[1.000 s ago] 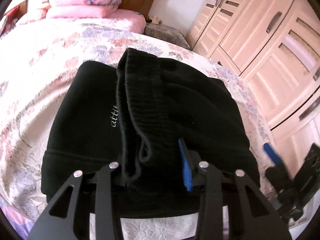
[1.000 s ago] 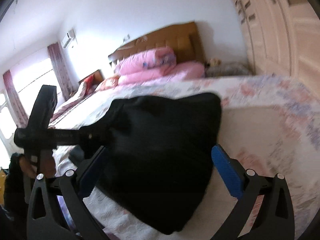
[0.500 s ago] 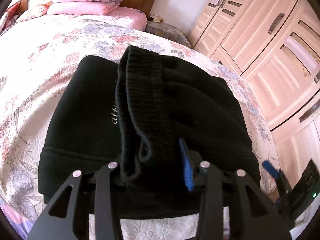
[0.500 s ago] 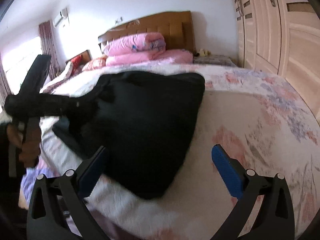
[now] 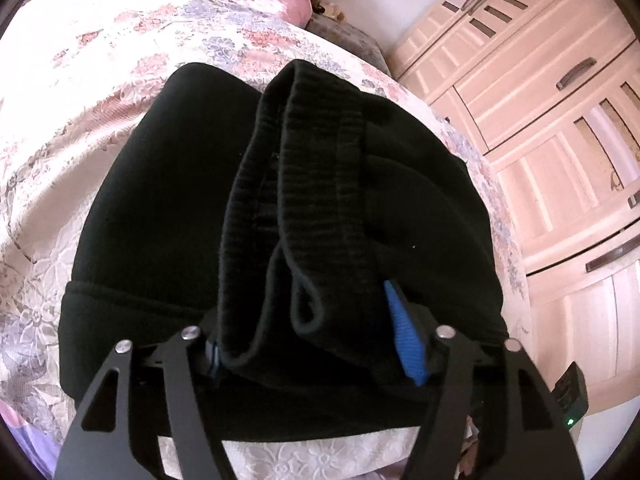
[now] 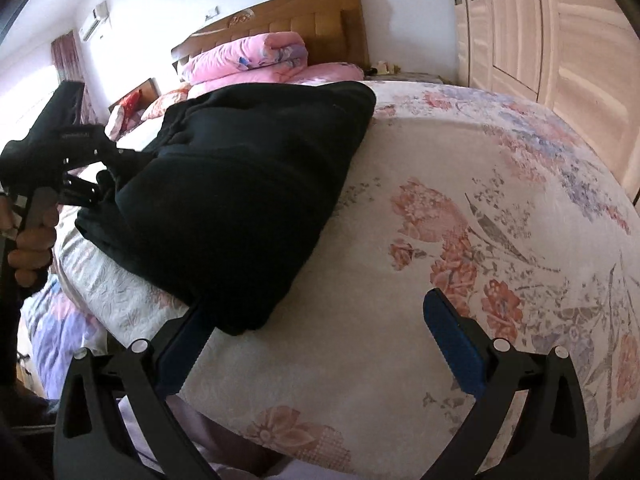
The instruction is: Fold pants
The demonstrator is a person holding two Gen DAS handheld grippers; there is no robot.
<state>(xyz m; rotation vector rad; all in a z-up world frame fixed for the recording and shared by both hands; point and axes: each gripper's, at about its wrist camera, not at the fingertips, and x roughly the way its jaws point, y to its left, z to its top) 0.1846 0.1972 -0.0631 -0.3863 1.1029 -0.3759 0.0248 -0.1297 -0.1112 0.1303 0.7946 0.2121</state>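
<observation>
Left wrist view: the folded black fleece pants (image 5: 168, 216) lie in a compact bundle on the floral-patterned bedspread (image 5: 72, 80) near the foot corner of the bed. The left gripper (image 5: 316, 340) has the ribbed waistband (image 5: 304, 184) between its blue pads, and its jaws are opening, so the cloth sits loosely between them instead of being pinched. In the right wrist view the right gripper (image 6: 320, 340) hovers beside the bundle with its jaws wide and nothing between them; its left pad is just at the bundle's near corner.

The risk I see: the waistband stands up in a ridge and may spring back or flop off the stack on release, undoing the top fold. A pad snagging the ribbing could drag the whole bundle toward the bed edge.
</observation>
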